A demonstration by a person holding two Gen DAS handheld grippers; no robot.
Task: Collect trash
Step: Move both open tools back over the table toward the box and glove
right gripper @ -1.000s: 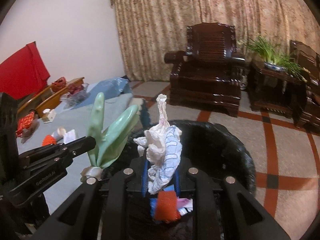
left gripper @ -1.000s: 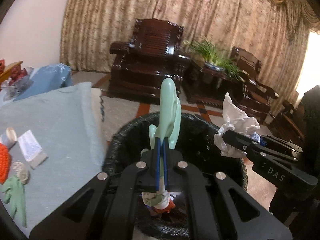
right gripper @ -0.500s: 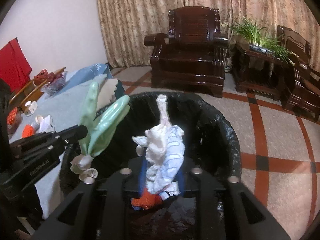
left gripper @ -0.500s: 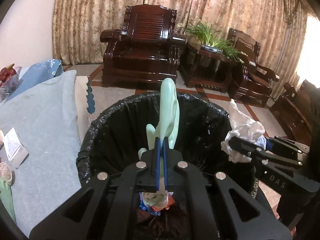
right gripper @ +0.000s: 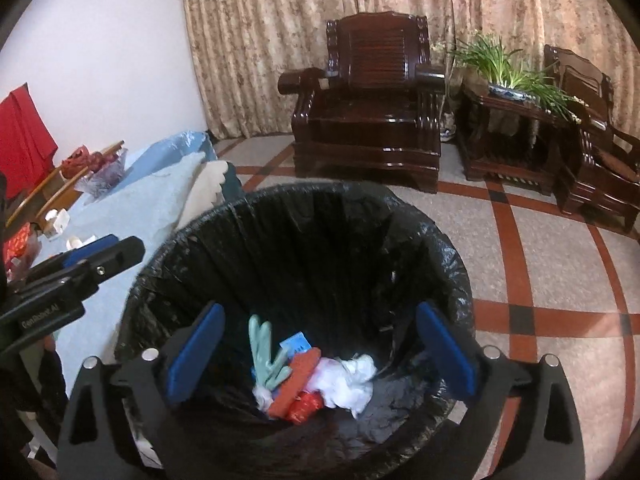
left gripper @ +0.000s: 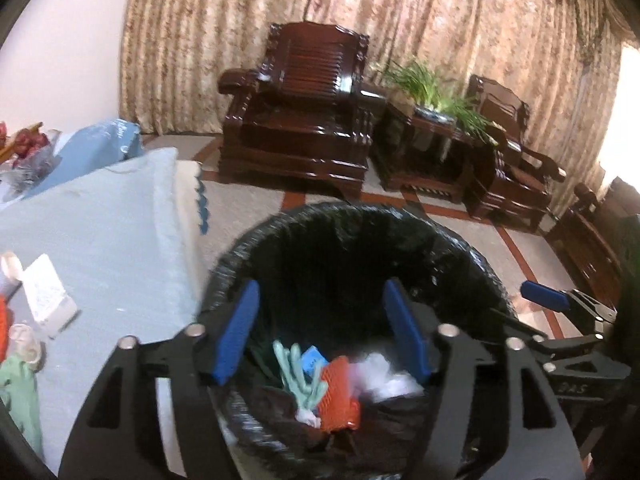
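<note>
A bin lined with a black bag (left gripper: 460,248) (right gripper: 440,240) stands beside the table. Both grippers hang over its mouth. My left gripper (left gripper: 322,300) is open and empty; it also shows at the left of the right wrist view (right gripper: 108,252). My right gripper (right gripper: 320,336) is open and empty; one blue fingertip (left gripper: 544,295) shows at the right of the left wrist view. At the bin's bottom lie a mint green glove (left gripper: 296,372) (right gripper: 266,354), crumpled white tissue (left gripper: 384,376) (right gripper: 348,376), orange-red scraps (left gripper: 338,392) (right gripper: 298,380) and a small blue packet (right gripper: 295,343).
The table with a light blue cloth (left gripper: 100,240) (right gripper: 132,208) is left of the bin and holds a white packet (left gripper: 46,296), a green glove (left gripper: 20,396) and other small litter. Dark wooden armchairs (left gripper: 300,120) (right gripper: 372,120) and a plant stand (right gripper: 508,120) stand across the tiled floor.
Both grippers opened. The green glove dropped from the left one and the white tissue from the right one; both now lie at the bottom of the bin.
</note>
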